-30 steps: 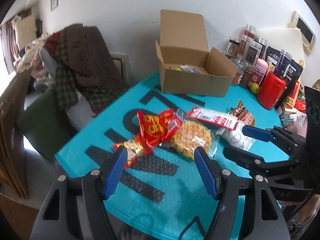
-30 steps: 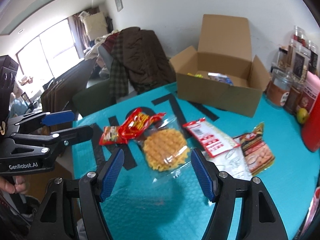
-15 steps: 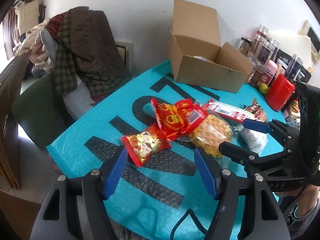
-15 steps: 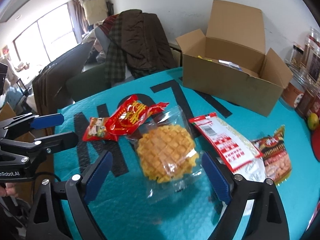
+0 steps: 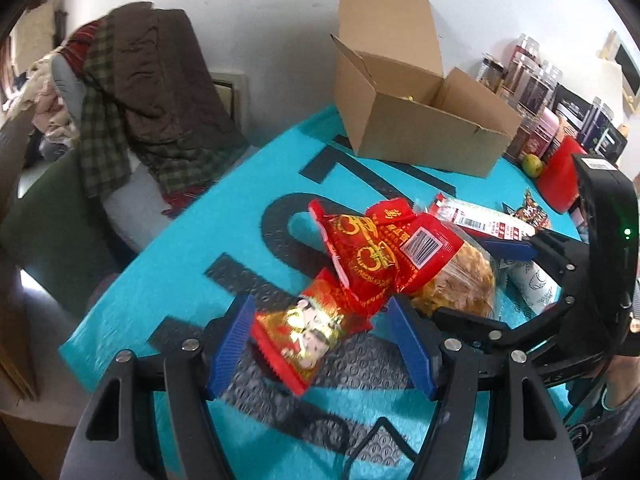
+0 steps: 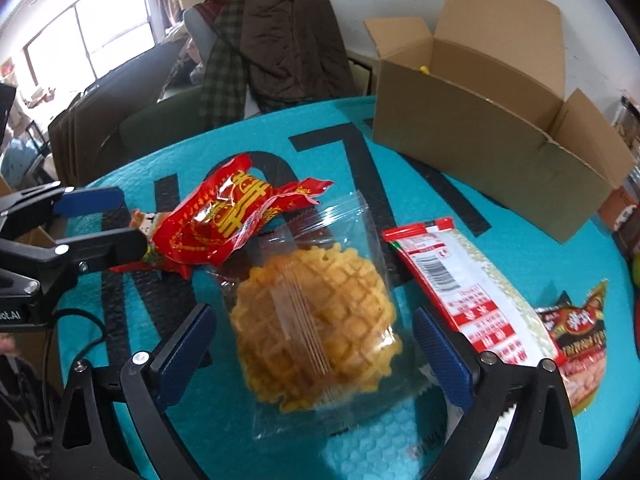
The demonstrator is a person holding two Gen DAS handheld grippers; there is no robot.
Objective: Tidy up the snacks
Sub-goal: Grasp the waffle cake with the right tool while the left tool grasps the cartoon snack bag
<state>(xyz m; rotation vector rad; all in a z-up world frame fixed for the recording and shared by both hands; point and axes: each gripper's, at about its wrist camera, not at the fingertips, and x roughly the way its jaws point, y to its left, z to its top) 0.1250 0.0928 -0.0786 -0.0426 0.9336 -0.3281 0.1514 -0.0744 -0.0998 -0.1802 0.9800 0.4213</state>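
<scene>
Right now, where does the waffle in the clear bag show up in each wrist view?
Left wrist: the waffle lies right of centre, partly under the red snack bag, just past the left gripper.
Right wrist: the waffle fills the lower centre, between the fingers of the right gripper.
Shared landmark: the cardboard box behind it.

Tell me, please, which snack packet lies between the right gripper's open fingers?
The clear-wrapped waffle: it alone sits between the right gripper fingers, untouched. The red packets lie off to either side.
</scene>
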